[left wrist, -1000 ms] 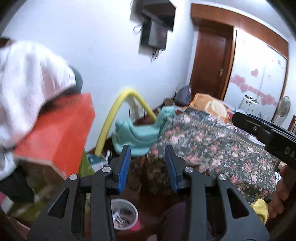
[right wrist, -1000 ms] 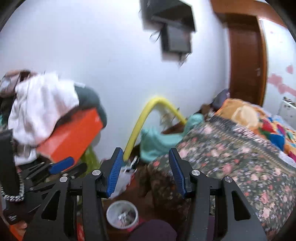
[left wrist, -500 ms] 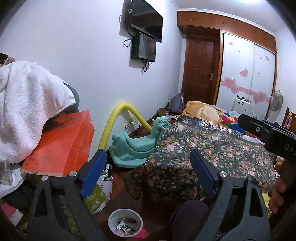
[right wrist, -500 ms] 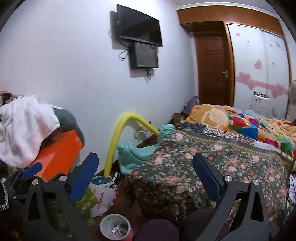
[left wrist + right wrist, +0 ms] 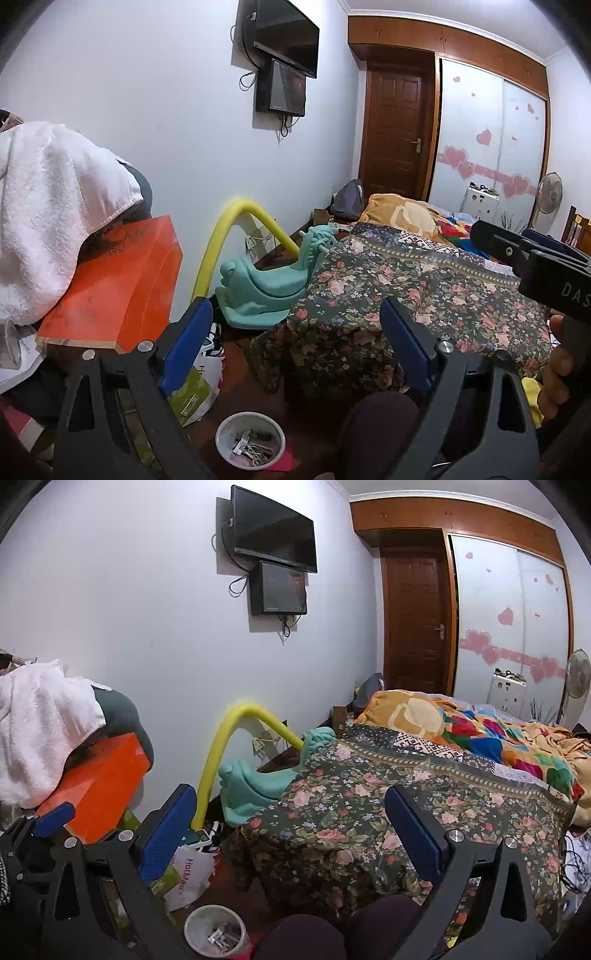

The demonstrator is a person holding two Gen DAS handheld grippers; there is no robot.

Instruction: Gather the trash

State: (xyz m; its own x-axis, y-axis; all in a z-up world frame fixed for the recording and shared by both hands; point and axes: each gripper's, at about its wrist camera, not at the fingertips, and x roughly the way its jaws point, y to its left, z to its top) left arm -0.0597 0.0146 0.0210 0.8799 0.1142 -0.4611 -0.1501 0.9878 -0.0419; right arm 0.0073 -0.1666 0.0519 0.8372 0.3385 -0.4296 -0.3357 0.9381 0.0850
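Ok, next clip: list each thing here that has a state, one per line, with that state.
Left gripper: open, nothing between its blue pads.
Right gripper: open, empty.
Brown wooden door: closed.
Black wall-mounted television: screen dark.
White round trash cup on the floor: upright, scraps inside.
Orange rectangular box: closed, tilted, white towel draped over its top.
Standing fan: upright; running or not, cannot tell.

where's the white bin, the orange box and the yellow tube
white bin [image 5: 221, 435], left wrist view, on its near-left rim
orange box [image 5: 118, 280], left wrist view, on the middle of its top face
yellow tube [image 5: 218, 753], right wrist view, on the rising left leg of its arch
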